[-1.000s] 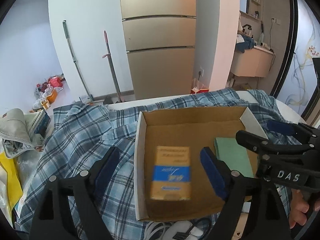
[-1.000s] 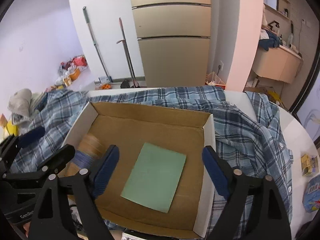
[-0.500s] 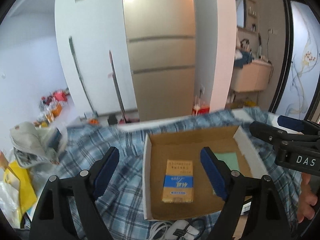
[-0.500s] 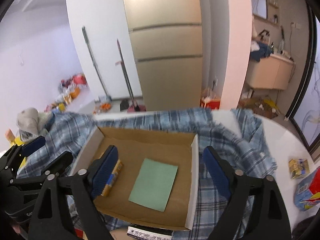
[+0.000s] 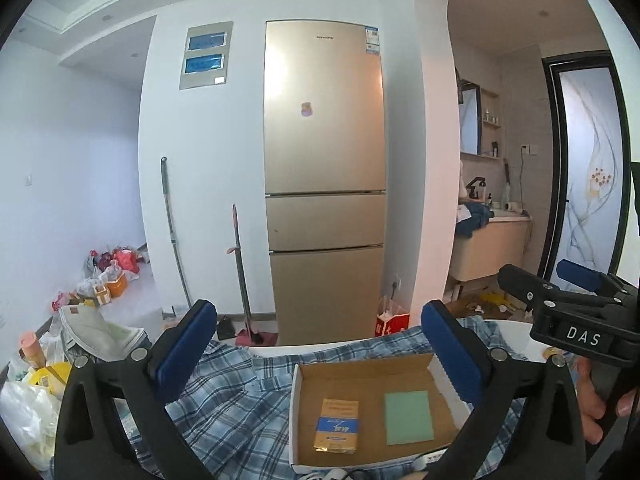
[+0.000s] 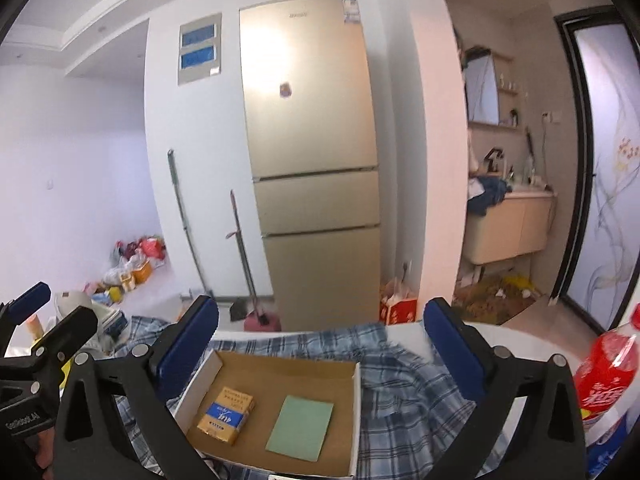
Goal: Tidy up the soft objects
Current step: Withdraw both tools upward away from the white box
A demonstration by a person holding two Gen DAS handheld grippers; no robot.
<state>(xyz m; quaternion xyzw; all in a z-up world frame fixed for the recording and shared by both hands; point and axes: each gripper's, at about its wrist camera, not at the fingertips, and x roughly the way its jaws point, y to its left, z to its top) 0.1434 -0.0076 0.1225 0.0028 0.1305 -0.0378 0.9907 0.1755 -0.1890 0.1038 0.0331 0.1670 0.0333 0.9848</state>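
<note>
An open cardboard box [image 5: 298,408] lies on a blue plaid shirt [image 5: 224,400] spread over the table. Inside it are an orange-and-blue tissue packet [image 5: 336,426] on the left and a flat green cloth [image 5: 408,416] on the right. My left gripper [image 5: 318,340] hovers high above and short of the box, its jaws opening wide with nothing between them. My right gripper [image 6: 319,336] hangs likewise over the box [image 6: 354,412], its jaws opening and empty. The right wrist view also shows the packet [image 6: 226,410], the cloth [image 6: 300,428] and the shirt [image 6: 404,392].
A gold fridge [image 5: 324,184] stands behind the table, with a mop [image 5: 172,232] and a broom [image 5: 242,272] leaning on the wall. Bags [image 5: 108,272] lie on the floor at the left. A red bottle [image 6: 604,368] stands at the table's right; papers [image 5: 100,332] pile up at the left.
Both grippers have risen and tipped up from the box, which now looks smaller and lower in both views. Both pairs of jaws have spread wider.
</note>
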